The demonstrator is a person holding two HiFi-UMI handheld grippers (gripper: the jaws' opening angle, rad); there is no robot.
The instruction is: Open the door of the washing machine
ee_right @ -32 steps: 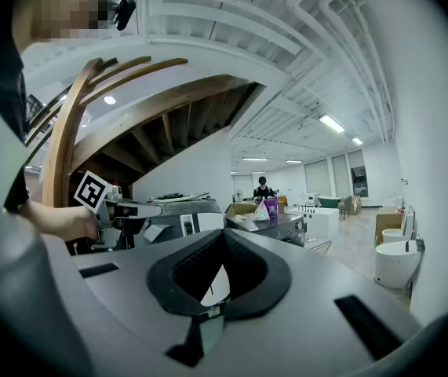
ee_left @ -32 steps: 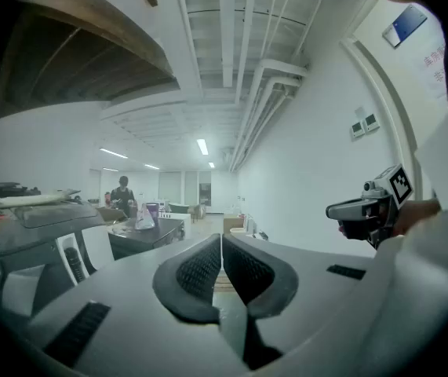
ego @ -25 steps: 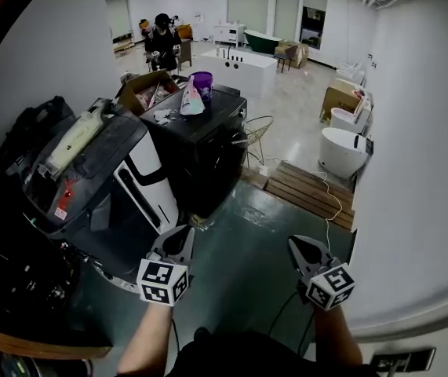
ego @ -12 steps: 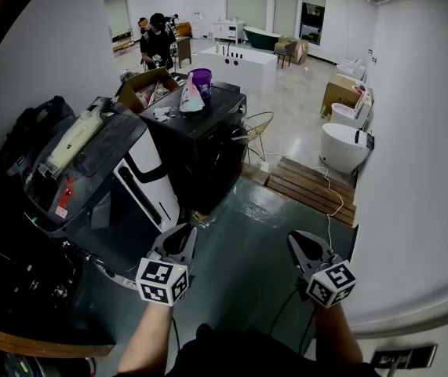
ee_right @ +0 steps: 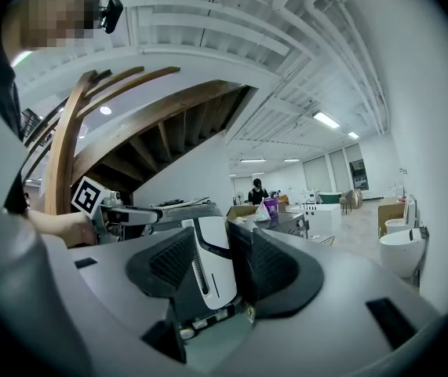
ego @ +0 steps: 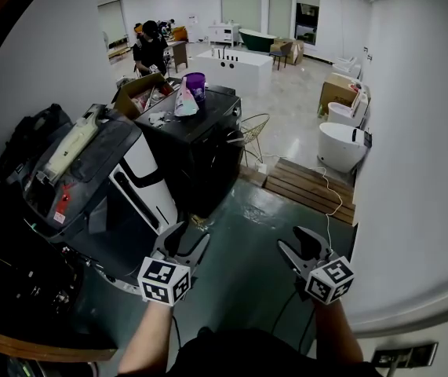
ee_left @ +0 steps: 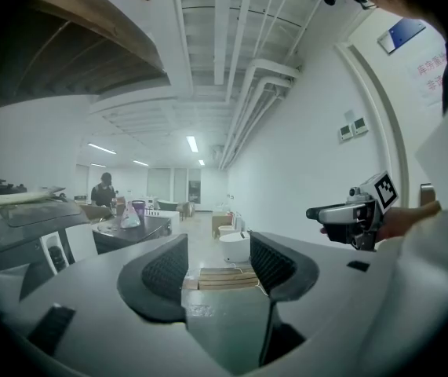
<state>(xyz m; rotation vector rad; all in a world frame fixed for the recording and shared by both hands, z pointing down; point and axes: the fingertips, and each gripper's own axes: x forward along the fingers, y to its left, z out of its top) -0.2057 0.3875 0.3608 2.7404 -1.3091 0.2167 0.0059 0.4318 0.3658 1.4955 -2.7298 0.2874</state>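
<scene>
A black box-shaped machine point(ego: 200, 144) stands mid-room, beside a dark grey appliance point(ego: 90, 171) with a white front panel point(ego: 149, 187). I cannot tell which of their parts is the door. My left gripper point(ego: 188, 246) hovers low in front of the white panel, apart from it. Its jaws have just been opening and nothing is between them point(ee_left: 217, 261). My right gripper point(ego: 296, 246) hangs over the green floor to the right. It too has just been opening and holds nothing point(ee_right: 222, 261). The white panel point(ee_right: 212, 269) shows far beyond its jaws.
A purple cup point(ego: 195, 85), a bag and an open cardboard box point(ego: 141, 93) sit on top of the machines. A wire stool point(ego: 255, 132), a wooden pallet point(ego: 310, 188) and a white tub point(ego: 341, 148) stand to the right. A person point(ego: 149, 49) is at the back.
Both grippers' jaws were shut and now stand apart. The left gripper has edged slightly forward. The person at the back has shifted left in view.
</scene>
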